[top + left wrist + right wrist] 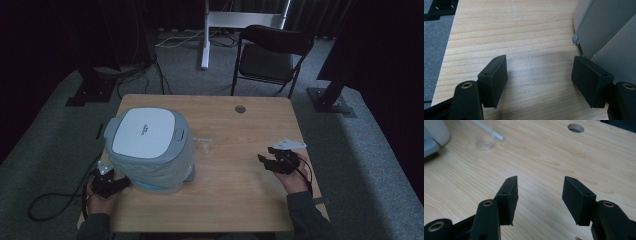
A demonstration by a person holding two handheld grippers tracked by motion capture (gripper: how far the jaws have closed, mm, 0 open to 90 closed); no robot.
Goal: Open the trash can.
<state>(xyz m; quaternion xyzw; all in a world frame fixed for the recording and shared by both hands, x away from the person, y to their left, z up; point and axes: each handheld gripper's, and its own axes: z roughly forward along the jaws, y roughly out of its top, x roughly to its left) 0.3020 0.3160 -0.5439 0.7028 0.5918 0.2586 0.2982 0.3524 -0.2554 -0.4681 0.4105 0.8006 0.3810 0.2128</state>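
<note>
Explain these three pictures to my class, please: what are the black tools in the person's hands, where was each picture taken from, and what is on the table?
A person sits at a wooden table with a hand-held pair of tongs in each hand. Nothing here is a robot arm.

The high view looks down from above the person. It shows the left tongs beside a grey and white appliance with a closed lid, and the right tongs out over bare wood.

The other two pictures come from small cameras riding on the tongs, looking along their black jaws. The left tongs stand open next to the appliance's grey wall. The right tongs are open too, holding nothing. Farther off stands a clear plastic cup, and the table has a round hole.
</note>
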